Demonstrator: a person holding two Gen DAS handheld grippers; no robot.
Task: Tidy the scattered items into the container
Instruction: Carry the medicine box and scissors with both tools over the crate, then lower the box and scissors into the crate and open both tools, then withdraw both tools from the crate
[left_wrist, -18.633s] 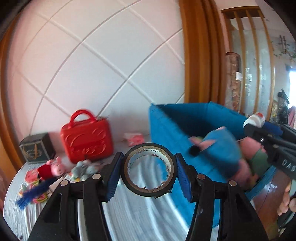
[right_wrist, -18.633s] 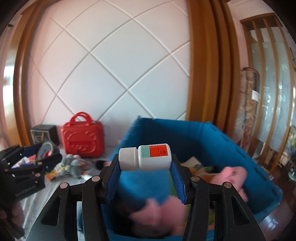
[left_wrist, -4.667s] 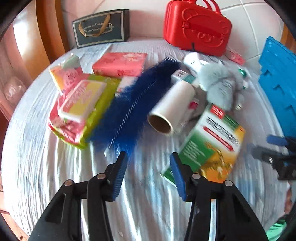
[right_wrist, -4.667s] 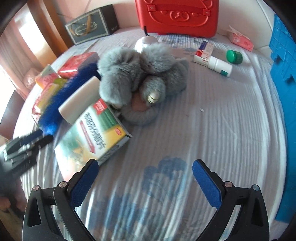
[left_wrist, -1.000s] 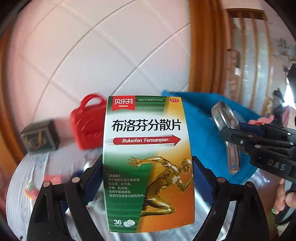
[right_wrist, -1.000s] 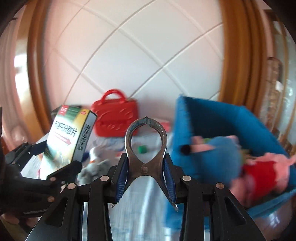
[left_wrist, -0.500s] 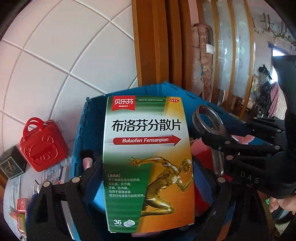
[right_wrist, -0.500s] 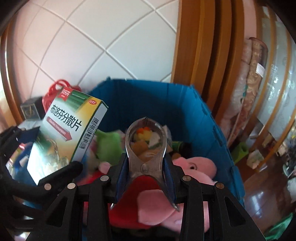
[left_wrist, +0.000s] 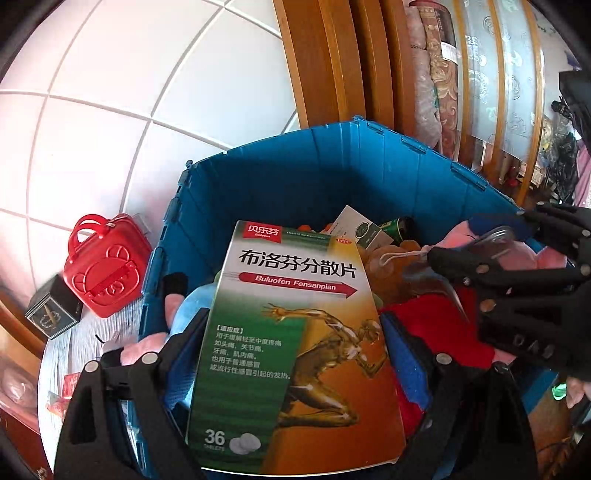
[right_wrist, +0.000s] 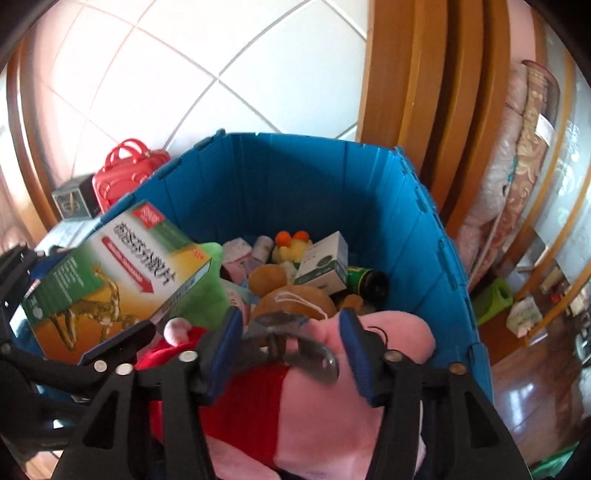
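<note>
In the left wrist view, the left gripper (left_wrist: 295, 332) is holding a green and orange medicine box (left_wrist: 295, 343) upright by its two side edges. Its jaws are standing wide, with the pads against the box. The box is hanging over the near half of the blue container (left_wrist: 332, 166), above the soft toys piled inside. At the right edge, the right gripper (left_wrist: 480, 240) is reaching in over the container with a blurred metal clip (left_wrist: 498, 236) at its tips. A red case (left_wrist: 105, 266) and a small dark box (left_wrist: 53, 310) are sitting on the table (left_wrist: 85, 343) by its back edge, just outside the container's left wall.

In the right wrist view, the right gripper (right_wrist: 291, 341) is pointing down into the container (right_wrist: 295, 177). Its jaws have just been opening and are standing half wide. The metal clip (right_wrist: 317, 350) is lying tilted and blurred between them, and neither pad is pressing on it. Below it, a pink plush pig (right_wrist: 388, 332) in red is lying by the container's near wall. The medicine box (right_wrist: 110, 273) is leaning in from the left, clamped in the left gripper (right_wrist: 92, 328).
</note>
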